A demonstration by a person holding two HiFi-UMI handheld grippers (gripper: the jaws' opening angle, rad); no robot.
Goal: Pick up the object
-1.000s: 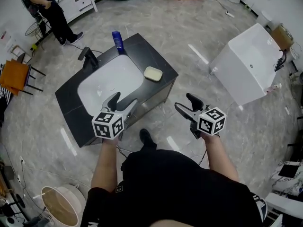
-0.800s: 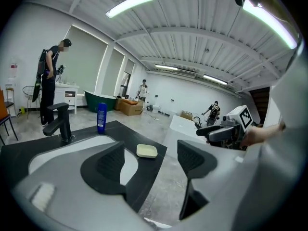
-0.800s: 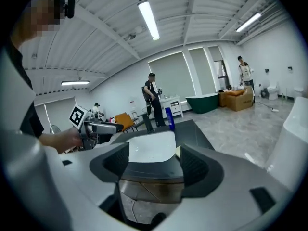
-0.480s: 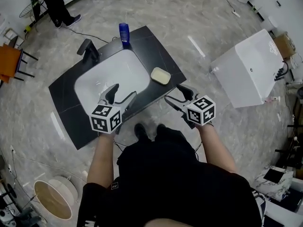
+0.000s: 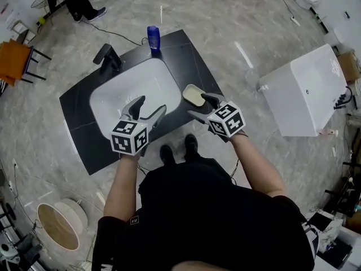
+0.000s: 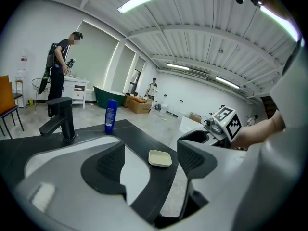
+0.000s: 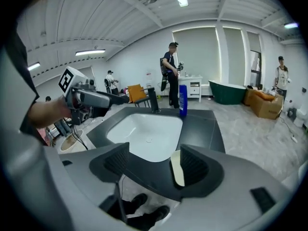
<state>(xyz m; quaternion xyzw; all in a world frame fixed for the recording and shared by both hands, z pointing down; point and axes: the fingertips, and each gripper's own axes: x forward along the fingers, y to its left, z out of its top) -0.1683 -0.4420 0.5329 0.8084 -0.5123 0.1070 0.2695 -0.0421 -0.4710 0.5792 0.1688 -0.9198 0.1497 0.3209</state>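
Near the middle of the head view, a pale cream rectangular dish with rounded corners (image 5: 193, 95) lies flat on the black stone bench (image 5: 79, 130), just right of the white sink basin (image 5: 130, 89) set into it. If the task's object is this dish, which seems likely, the right gripper (image 5: 202, 108) is plainly the nearer one. Its fingers (image 5: 211, 99) are spread wide with nothing held, and the dish sits just beyond their tips, toward the upper left of the frame.

The right gripper view shows the offset more exactly. The dish (image 7: 177, 168) is not centred in the gap. It peeks out along the inner edge of the finger on the frame's right and is partly hidden by it, while bare bench and the basin's rim fill the rest of the opening. Its long axis runs up the frame, roughly along the gripper's line of sight, so a closing pinch would probably cross the short width. The opening looks to need shifting toward frame right first. How high the fingers ride above the bench cannot be told.

At centre left of the head view, the left gripper (image 5: 148, 109) hangs over the basin's front edge, its fingers likewise apart and empty. In its own view the dish (image 6: 160, 158) shows between them but well ahead.
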